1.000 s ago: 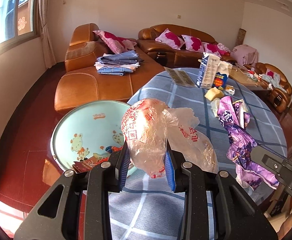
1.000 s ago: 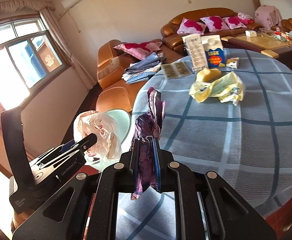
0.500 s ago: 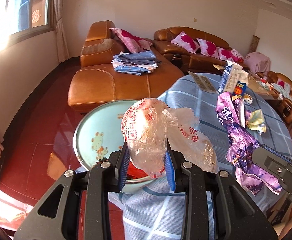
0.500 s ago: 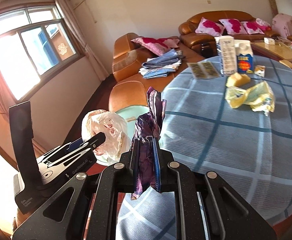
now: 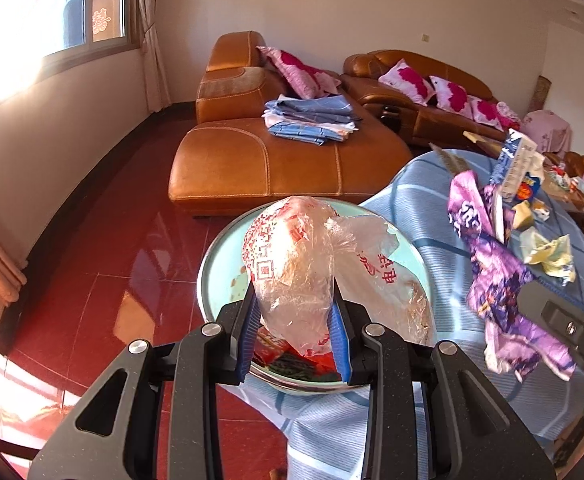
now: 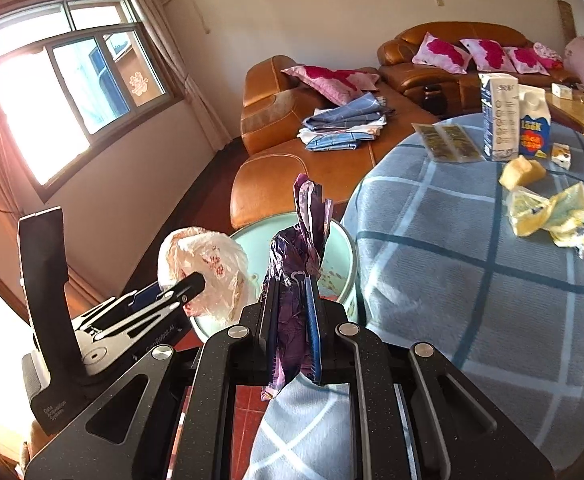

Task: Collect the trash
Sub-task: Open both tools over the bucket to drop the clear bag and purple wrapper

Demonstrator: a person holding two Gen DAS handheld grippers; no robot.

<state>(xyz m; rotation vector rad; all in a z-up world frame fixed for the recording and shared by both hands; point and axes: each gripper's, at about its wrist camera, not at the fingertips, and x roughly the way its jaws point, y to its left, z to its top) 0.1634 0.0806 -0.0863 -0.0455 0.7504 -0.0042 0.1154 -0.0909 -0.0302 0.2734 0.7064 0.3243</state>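
My left gripper point(image 5: 294, 340) is shut on a crumpled clear plastic bag with red print point(image 5: 300, 264) and holds it over a pale green basin point(image 5: 211, 264) beside the table. Red wrappers lie in the basin. My right gripper point(image 6: 292, 328) is shut on a crumpled purple foil wrapper point(image 6: 298, 280), held just right of the basin point(image 6: 340, 256), near the table edge. Each gripper shows in the other's view: the bag point(image 6: 203, 264) at left, the purple wrapper point(image 5: 496, 276) at right.
The round table has a blue checked cloth point(image 6: 472, 280). On it lie a yellow crumpled wrapper point(image 6: 552, 216), a yellow chunk point(image 6: 522, 174), two cartons point(image 6: 516, 124) and a flat packet point(image 6: 448, 142). Brown leather sofas point(image 5: 271, 160) with folded cloths stand beyond, over a red tile floor point(image 5: 111, 280).
Both grippers have swung left, away from the table and toward the basin. The plastic bag is now over the basin, and the purple wrapper sits closer to its rim. Both grips are unchanged.
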